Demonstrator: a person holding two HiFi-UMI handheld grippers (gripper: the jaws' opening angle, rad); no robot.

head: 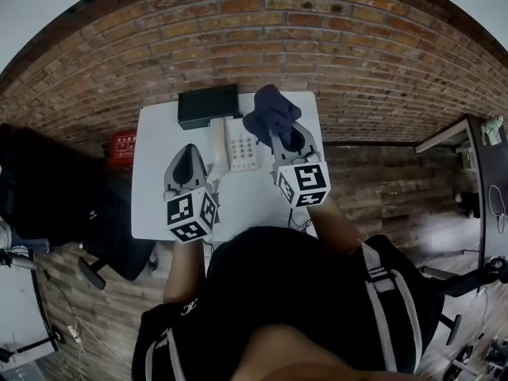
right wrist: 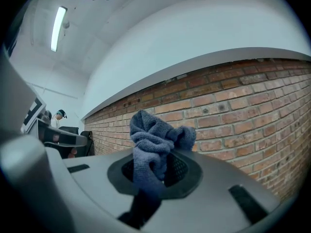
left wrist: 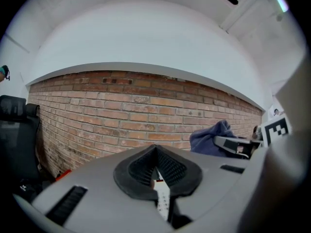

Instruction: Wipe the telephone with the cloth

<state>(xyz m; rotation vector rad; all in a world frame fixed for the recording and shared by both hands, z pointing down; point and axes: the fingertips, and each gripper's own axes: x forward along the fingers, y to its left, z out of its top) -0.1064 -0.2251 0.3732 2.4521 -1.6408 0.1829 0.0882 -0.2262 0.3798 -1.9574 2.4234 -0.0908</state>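
Note:
A white telephone (head: 242, 145) lies at the middle of the small white table (head: 159, 201), its handset along its left side. My right gripper (head: 287, 133) is shut on a dark blue cloth (head: 270, 109), which bunches up above the phone's far right corner. In the right gripper view the cloth (right wrist: 155, 147) fills the jaws of that gripper (right wrist: 154, 171) and bulges out past them. My left gripper (head: 189, 161) hovers just left of the phone, shut with nothing in it. In its own view the left gripper (left wrist: 156, 165) shows a sliver of the phone (left wrist: 163, 200) below its meeting pads.
A black box (head: 208, 104) stands at the table's back edge, against the brick wall (head: 262, 38). A red box (head: 123, 145) and a black chair (head: 48, 197) are on the floor to the left. A dark desk (head: 476, 165) stands far right.

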